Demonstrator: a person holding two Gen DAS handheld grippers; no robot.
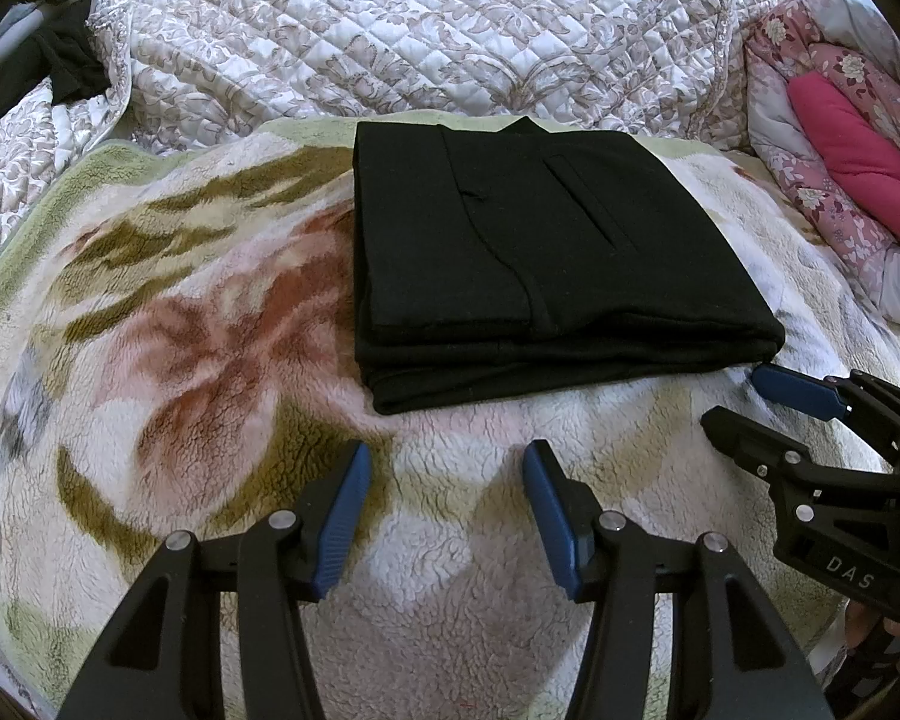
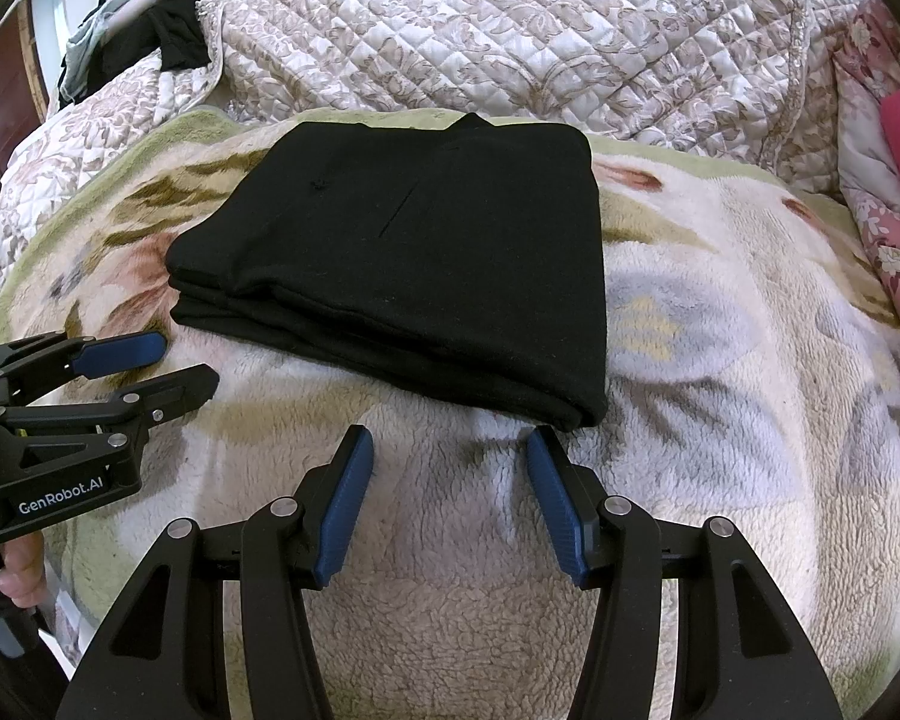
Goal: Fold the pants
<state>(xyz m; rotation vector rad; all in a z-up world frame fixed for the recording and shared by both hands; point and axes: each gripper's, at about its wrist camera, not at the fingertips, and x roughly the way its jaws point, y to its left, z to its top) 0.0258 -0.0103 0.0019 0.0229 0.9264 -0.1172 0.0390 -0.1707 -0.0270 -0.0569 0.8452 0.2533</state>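
Observation:
The black pants (image 1: 540, 258) lie folded into a thick rectangle on the fleece blanket (image 1: 210, 330); they also show in the right wrist view (image 2: 420, 252). My left gripper (image 1: 447, 462) is open and empty, just short of the pants' near edge. My right gripper (image 2: 450, 444) is open and empty, close to the pants' near right corner. The right gripper shows at the right of the left wrist view (image 1: 732, 396), and the left gripper at the left of the right wrist view (image 2: 189, 363). Both sit low over the blanket.
A quilted floral bedspread (image 1: 420, 30) is bunched behind the pants. A pink floral quilt (image 1: 840, 150) lies at the right. Dark clothes (image 2: 168, 42) hang at the far left.

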